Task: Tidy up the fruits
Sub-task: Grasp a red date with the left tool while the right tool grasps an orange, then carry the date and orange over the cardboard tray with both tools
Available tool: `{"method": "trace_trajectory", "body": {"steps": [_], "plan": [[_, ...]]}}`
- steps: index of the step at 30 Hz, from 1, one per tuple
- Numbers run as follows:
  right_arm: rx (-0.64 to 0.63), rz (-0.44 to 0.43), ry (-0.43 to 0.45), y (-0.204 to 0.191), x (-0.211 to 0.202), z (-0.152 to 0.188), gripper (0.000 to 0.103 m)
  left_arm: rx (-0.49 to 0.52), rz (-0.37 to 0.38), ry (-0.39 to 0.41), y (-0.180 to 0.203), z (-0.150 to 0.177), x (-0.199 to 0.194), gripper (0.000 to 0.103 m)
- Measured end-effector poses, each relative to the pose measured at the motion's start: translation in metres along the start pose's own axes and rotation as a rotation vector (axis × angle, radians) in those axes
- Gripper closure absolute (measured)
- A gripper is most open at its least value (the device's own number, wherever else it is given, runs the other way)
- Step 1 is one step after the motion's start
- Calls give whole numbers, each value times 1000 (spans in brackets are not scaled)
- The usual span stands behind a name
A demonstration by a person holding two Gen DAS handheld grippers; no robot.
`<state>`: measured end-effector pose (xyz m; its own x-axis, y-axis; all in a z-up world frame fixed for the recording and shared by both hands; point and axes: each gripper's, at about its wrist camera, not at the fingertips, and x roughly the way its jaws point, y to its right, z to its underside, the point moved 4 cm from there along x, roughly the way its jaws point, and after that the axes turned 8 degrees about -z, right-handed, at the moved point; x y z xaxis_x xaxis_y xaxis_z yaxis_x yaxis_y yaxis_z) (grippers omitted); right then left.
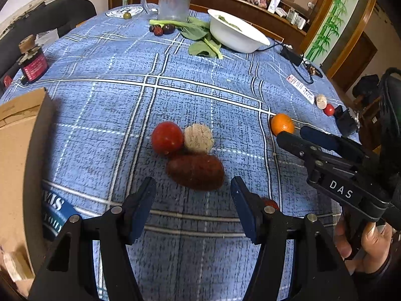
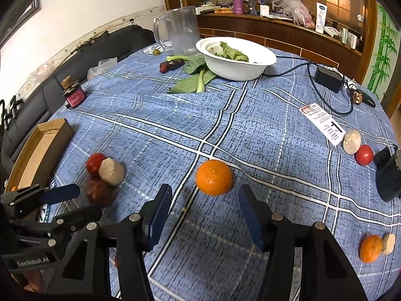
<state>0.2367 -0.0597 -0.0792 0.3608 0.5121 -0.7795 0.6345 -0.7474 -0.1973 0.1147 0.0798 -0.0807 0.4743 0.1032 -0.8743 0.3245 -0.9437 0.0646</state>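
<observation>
The right gripper [image 1: 293, 135], lettered "DAS", is gaping empty beside the orange [image 2: 214, 177]. The left gripper [image 1: 193, 188], marked "GenRobot.AI", is standing apart, empty, near the tomato [image 1: 167, 138].

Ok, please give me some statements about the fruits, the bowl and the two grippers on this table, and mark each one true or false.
1. The orange lies on the tablecloth ahead of the right gripper. True.
2. The left gripper grips the tomato. False: its jaws are open and empty.
3. The white bowl holds green leaves. True.
4. The tomato sits inside the cardboard box. False: it lies on the cloth, touching the pale round fruit.
5. The clear jug lies on its side. False: it stands upright.
</observation>
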Motion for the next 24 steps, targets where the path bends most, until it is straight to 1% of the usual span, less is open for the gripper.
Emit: {"method": "trace_trajectory", "body": {"steps": [1, 5, 6, 7, 8, 9, 12, 16, 24], "plan": [[2, 2, -1, 1, 3, -1, 45, -1, 3, -3, 1, -1, 3, 43], [3, 16, -3, 5, 12, -1, 46, 9, -17, 26, 4, -5, 6, 43], [4, 19, -7, 7, 15, 0, 50, 11, -19, 31, 4, -5, 7, 43], [1, 32, -3, 7, 16, 1, 56, 13, -23, 37, 4, -6, 7, 45], [-9, 45, 8, 7, 14, 1, 62, 18, -32, 43, 4, -5, 7, 53], [-6, 35, 8, 6, 14, 2, 69, 23, -34, 48, 3, -5, 7, 56], [1, 30, 17, 5, 9, 3, 70, 6, -11, 46, -2, -4, 4, 56], [-1, -1, 31, -4, -4, 7, 70, -16, 1, 58, -10, 3, -6, 56], [-29, -79, 66, -42, -33, 15, 70, -52, -10, 99, -29, 14, -34, 56]]}}
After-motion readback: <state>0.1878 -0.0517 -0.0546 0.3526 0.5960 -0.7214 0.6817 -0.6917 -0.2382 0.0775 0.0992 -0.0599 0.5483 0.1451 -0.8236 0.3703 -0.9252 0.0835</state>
